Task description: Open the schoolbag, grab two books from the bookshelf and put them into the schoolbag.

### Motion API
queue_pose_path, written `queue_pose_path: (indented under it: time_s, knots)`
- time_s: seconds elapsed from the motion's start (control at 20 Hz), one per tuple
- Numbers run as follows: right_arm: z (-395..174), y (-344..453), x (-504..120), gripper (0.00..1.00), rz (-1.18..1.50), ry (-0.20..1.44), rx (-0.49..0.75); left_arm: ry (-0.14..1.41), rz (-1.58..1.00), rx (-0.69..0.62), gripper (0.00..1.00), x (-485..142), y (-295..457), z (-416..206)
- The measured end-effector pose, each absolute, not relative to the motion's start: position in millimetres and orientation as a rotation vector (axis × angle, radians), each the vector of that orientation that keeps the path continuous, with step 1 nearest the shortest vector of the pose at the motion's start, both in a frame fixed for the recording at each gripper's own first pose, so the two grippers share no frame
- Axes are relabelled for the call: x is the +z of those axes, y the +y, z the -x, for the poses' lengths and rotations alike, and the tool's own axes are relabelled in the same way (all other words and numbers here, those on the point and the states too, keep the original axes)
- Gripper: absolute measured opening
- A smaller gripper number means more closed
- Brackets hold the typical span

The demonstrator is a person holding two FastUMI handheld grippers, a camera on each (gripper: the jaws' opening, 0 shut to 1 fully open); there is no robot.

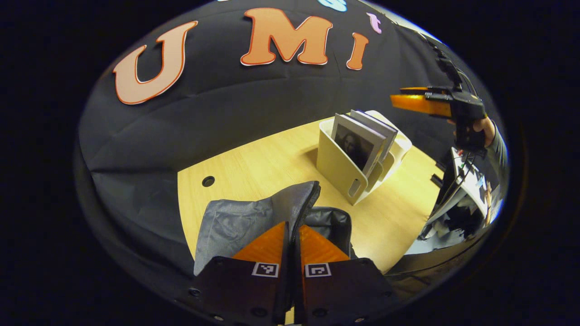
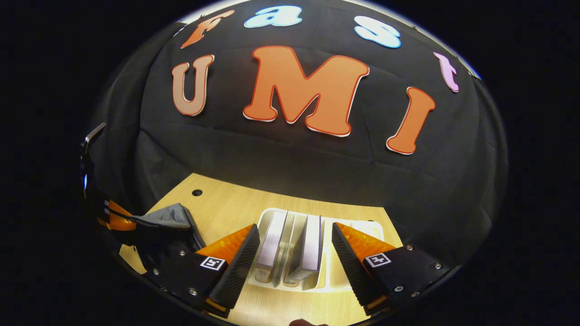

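The grey schoolbag (image 1: 235,222) lies on the wooden table (image 1: 272,158) just ahead of my left gripper (image 1: 293,235). That gripper is shut on the bag's zippered flap edge (image 1: 304,199), holding it lifted. Behind it stands a white bookshelf (image 1: 337,170) with two books (image 1: 358,145) upright in it. In the right gripper view, my right gripper (image 2: 294,242) hangs open above the bookshelf (image 2: 362,226), its fingers astride both books (image 2: 272,240) (image 2: 311,244) without touching them. The schoolbag (image 2: 167,217) and left gripper (image 2: 113,219) show at the left. The right gripper (image 1: 417,102), held by a hand (image 1: 487,129), floats over the shelf.
A round cable hole (image 1: 208,181) sits in the table at the back left. The booth's black cloth wall (image 1: 226,117) closes off the back. Beyond the table's right edge lies clutter of papers and equipment (image 1: 462,194).
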State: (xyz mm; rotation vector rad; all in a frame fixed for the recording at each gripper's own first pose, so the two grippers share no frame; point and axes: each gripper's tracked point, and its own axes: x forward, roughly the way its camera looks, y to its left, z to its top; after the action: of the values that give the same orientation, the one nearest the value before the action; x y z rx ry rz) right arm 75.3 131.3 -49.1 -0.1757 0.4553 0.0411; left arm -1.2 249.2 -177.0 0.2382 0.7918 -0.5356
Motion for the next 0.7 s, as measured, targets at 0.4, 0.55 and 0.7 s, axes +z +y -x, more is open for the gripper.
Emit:
queue_pose_path:
  time_s: [0.4, 0.55, 0.7]
  knots:
    - [-81, 165, -69, 0.96, 0.161, 0.681, 0.048, 0.880, -0.203, -0.692, 0.07, -156, 263, -8]
    - [-86, 174, -76, 0.96, 0.130, 0.766, 0.055, 0.905, -0.219, -0.736, 0.07, -151, 267, -9]
    - [-103, 175, -87, 0.97, 0.100, 0.838, 0.056, 0.909, -0.253, -0.766, 0.07, -149, 273, -13]
